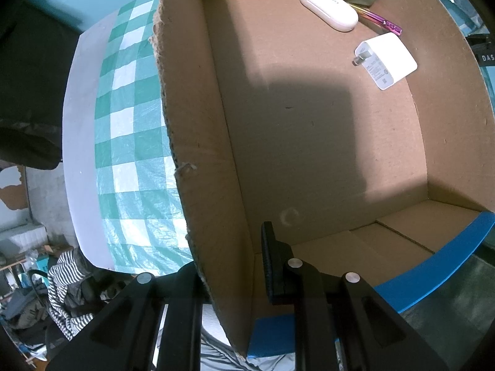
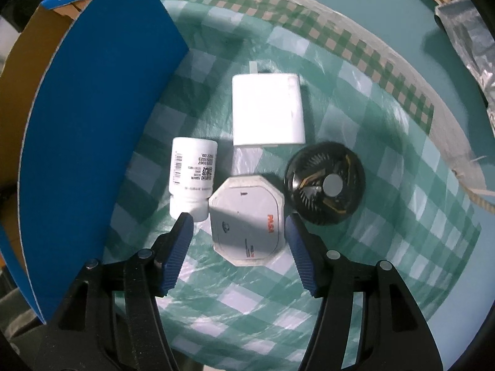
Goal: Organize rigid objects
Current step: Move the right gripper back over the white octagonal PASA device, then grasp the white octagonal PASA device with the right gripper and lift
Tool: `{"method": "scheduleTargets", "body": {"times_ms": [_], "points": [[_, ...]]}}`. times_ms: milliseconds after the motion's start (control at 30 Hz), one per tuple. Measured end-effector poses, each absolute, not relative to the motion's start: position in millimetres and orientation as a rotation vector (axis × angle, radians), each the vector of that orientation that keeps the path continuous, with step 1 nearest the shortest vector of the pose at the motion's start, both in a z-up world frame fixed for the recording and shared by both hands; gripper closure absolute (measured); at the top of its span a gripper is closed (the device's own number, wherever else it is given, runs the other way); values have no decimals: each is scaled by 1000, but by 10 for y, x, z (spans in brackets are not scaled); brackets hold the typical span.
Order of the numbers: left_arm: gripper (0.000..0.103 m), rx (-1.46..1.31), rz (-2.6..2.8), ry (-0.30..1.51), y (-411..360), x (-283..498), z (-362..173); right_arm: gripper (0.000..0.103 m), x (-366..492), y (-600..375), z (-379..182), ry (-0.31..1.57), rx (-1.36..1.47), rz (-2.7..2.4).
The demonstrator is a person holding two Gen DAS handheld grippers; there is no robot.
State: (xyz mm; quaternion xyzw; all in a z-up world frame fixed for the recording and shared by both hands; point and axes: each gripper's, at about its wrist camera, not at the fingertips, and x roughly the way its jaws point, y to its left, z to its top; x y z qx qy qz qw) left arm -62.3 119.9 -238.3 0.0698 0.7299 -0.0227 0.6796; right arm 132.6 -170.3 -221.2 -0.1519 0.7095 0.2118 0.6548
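With the left gripper (image 1: 235, 266) clamped on the box (image 1: 185, 123) wall, the right gripper (image 2: 239, 241), jaws apart, should drop squarely astride the octagonal case (image 2: 247, 219) mid-cloth (image 2: 386, 216), clear of the bottle (image 2: 191, 176).

Green-white checked cloth (image 2: 355, 247); blue-sided brown box (image 2: 102, 123); white bottle (image 2: 193, 167).

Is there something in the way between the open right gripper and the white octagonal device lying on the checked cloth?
Nothing visible blocks it. The right gripper hangs open with the white octagonal device already between its blue pads, not yet pressed. The white pill bottle lies close beside the left pad, and the black round fan near the other.
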Motion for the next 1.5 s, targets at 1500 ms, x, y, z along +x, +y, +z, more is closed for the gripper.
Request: {"method": "scheduleTargets", "body": {"times_ms": [1500], "points": [[86, 154, -57, 1643, 1255, -636, -2420, 50, 1029, -1800, -2149, 1631, -347, 454]]}}
